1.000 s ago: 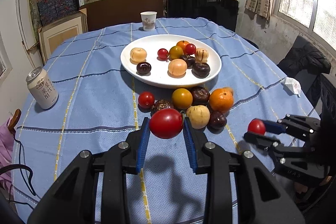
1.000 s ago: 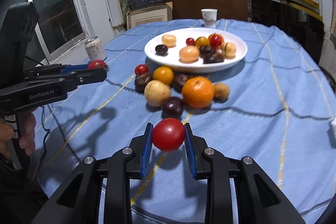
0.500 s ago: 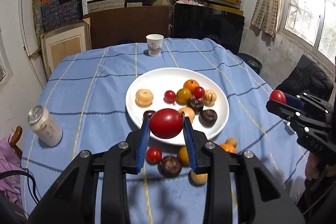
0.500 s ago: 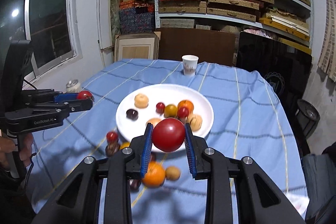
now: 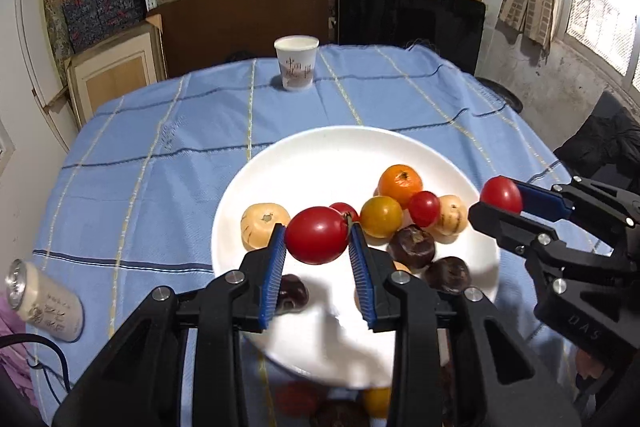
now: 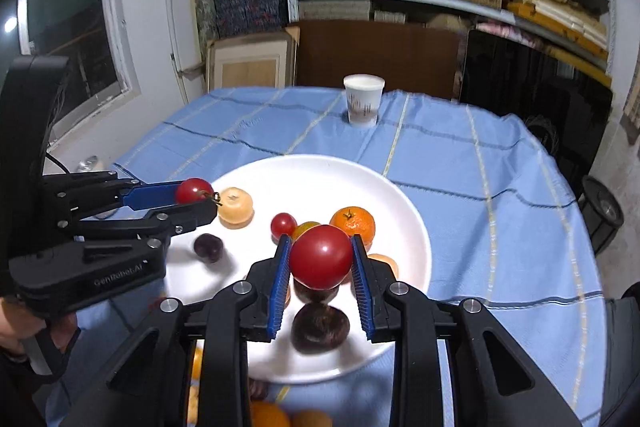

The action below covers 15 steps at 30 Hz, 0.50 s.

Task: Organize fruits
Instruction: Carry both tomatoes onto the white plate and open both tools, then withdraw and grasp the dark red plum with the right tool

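My left gripper [image 5: 318,237] is shut on a red tomato [image 5: 317,235] and holds it above the white plate [image 5: 320,163]. My right gripper [image 6: 321,259] is shut on another red tomato [image 6: 321,257], also above the plate [image 6: 320,175]. Each gripper shows in the other's view, the right one [image 5: 502,197] over the plate's right side, the left one [image 6: 196,191] over its left side. The plate holds an orange [image 5: 400,181], a yellow fruit [image 5: 381,215], small red tomatoes [image 5: 424,207], tan fruits [image 5: 264,223] and dark brown fruits [image 5: 411,247].
A paper cup [image 5: 296,67] stands at the far side of the blue tablecloth [image 5: 160,155]. A drink can [image 5: 44,303] stands at the left. Several loose fruits [image 5: 376,401] lie on the cloth in front of the plate. Shelves and a dark monitor [image 5: 408,15] are behind the table.
Both grippers have moved forward with their tomatoes, from over the loose fruits near the table's front to above the plate. Both stayed shut on their tomatoes.
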Available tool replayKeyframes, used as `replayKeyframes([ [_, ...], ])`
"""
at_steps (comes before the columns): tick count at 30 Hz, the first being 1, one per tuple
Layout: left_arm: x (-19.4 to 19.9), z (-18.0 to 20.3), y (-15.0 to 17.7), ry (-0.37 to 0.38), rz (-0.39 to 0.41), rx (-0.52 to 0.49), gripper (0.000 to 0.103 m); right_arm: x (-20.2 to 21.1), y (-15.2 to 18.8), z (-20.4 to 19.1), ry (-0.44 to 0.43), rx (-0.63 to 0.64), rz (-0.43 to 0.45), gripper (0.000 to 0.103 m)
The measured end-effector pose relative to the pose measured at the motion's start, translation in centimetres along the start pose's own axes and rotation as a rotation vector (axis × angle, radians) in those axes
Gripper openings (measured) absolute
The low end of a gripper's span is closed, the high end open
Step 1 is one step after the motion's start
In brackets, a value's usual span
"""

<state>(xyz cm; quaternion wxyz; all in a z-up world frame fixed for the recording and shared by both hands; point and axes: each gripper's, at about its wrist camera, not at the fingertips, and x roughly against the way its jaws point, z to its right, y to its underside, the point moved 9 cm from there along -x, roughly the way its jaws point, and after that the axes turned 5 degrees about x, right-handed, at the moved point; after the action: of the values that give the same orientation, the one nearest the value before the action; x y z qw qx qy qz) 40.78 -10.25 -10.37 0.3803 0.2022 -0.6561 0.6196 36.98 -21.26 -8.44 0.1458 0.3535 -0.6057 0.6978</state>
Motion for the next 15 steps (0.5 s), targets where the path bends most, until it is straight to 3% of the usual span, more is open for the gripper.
replayKeyframes([
  [4,-3.2,-0.9,0.3,-0.001,-0.056,0.032,0.032,-2.1,0.4,-0.7,-0.042,0.005,-0.02,0.033],
  [5,-3.6,-1.0,0.4,-0.003,-0.061,0.04,0.035,-2.2,0.3,-0.8,-0.042,0.009,-0.016,0.045],
  [7,-4.0,-1.6,0.4,-0.004,-0.063,0.06,0.036,-2.1,0.2,-0.8,-0.038,0.008,-0.001,0.05],
  [9,-3.7,-2.0,0.3,0.005,-0.062,0.083,0.045,-1.6,0.3,-0.9,-0.044,0.0,0.006,0.051],
  [11,-2.4,-2.4,0.1,0.004,-0.032,0.1,0.061,-0.6,0.3,-0.8,-0.041,-0.007,0.017,0.051],
  [15,1.6,-2.3,0.9,0.025,0.019,0.099,0.072,2.5,1.4,-0.7,-0.034,-0.021,0.023,0.051],
])
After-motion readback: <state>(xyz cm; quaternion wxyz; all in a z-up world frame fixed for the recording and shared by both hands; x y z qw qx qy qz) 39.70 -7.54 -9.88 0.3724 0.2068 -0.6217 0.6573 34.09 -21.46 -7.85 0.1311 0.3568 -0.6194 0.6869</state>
